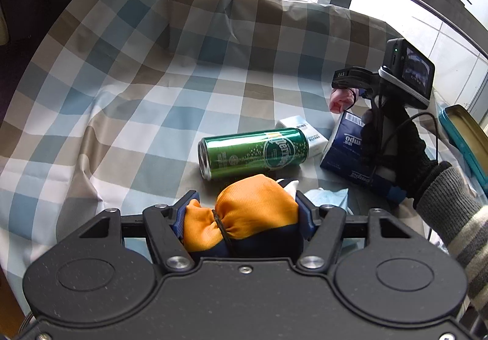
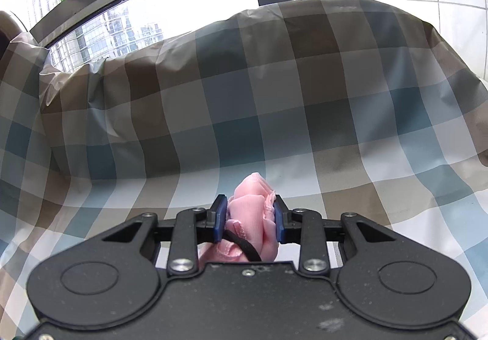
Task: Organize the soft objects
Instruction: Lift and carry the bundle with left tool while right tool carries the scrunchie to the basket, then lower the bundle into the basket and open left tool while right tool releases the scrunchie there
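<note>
My left gripper (image 1: 247, 205) is shut on an orange cloth bundle (image 1: 253, 211) tied with a dark band, with navy fabric under it, held low over the checked cloth. My right gripper (image 2: 248, 218) is shut on a pink cloth bundle (image 2: 253, 218) bound by a black band. The right gripper also shows in the left wrist view (image 1: 344, 95) at the right, with the pink bundle (image 1: 340, 100) in its jaws above a dark blue tissue pack (image 1: 344, 147).
A green Perrier can (image 1: 253, 153) lies on its side on the checked tablecloth (image 1: 152, 102). A white tissue pack (image 1: 305, 132) lies behind it. A light blue mask (image 1: 329, 198) lies near the orange bundle. A teal-rimmed tin (image 1: 463, 132) stands at the right edge. Windows stand behind.
</note>
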Demonstrator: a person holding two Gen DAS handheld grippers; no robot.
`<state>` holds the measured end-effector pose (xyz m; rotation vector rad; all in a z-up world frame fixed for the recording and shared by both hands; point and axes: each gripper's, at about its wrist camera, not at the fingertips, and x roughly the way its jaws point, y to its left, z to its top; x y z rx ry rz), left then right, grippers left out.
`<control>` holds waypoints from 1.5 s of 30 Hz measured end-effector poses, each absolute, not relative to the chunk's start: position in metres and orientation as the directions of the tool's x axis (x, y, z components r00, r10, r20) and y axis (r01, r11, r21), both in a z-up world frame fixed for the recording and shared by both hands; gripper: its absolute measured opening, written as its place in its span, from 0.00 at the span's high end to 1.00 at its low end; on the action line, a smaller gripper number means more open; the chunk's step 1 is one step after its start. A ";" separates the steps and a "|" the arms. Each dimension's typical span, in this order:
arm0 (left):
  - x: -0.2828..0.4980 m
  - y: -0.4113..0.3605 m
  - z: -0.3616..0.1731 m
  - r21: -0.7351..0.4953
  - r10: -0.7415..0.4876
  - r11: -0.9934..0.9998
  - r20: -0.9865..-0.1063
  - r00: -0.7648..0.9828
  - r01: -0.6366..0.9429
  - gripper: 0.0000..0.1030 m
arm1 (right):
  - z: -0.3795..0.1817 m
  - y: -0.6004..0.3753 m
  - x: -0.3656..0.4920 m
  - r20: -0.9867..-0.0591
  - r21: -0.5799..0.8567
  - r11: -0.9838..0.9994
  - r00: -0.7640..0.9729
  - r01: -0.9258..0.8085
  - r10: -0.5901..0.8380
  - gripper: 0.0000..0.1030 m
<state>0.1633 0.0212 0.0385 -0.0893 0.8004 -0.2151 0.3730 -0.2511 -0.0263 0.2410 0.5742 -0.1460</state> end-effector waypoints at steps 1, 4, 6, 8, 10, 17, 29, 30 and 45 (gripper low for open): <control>0.159 0.020 0.035 -0.170 -0.233 0.972 -0.710 0.665 0.159 0.41 | -0.025 -0.250 0.372 -0.548 0.177 0.961 0.832 0.211 -0.082 0.71; 0.144 0.020 0.021 -0.188 -0.247 0.969 -0.735 0.631 0.160 0.41 | -0.021 -0.248 0.370 -0.536 0.158 0.963 0.838 0.219 -0.103 0.72; 0.137 0.017 0.014 -0.181 -0.242 0.970 -0.746 0.621 0.160 0.41 | -0.018 -0.247 0.369 -0.544 0.155 0.962 0.832 0.226 -0.108 0.75; 0.134 0.016 0.008 -0.178 -0.247 0.969 -0.755 0.608 0.172 0.41 | -0.013 -0.248 0.369 -0.545 0.148 0.958 0.829 0.244 -0.126 0.76; 0.130 0.015 0.003 -0.175 -0.247 0.968 -0.763 0.597 0.178 0.41 | -0.004 -0.250 0.366 -0.544 0.159 0.955 0.830 0.250 -0.127 0.76; 0.125 0.013 -0.006 -0.177 -0.260 0.964 -0.779 0.571 0.198 0.41 | 0.045 -0.252 0.321 -0.479 0.230 0.952 0.875 0.201 -0.069 0.76; 0.109 0.007 -0.016 -0.165 -0.257 0.962 -0.814 0.522 0.216 0.41 | 0.112 -0.213 0.122 -0.358 0.186 0.980 0.925 -0.066 0.130 0.76; 0.106 0.007 -0.017 -0.164 -0.255 0.963 -0.817 0.518 0.214 0.41 | 0.113 -0.210 0.106 -0.359 0.196 0.977 0.922 -0.081 0.148 0.76; 0.064 0.006 -0.011 -0.137 -0.222 0.972 -0.796 0.563 0.190 0.40 | 0.067 -0.197 -0.042 -0.458 0.538 0.843 0.834 -0.018 0.309 0.76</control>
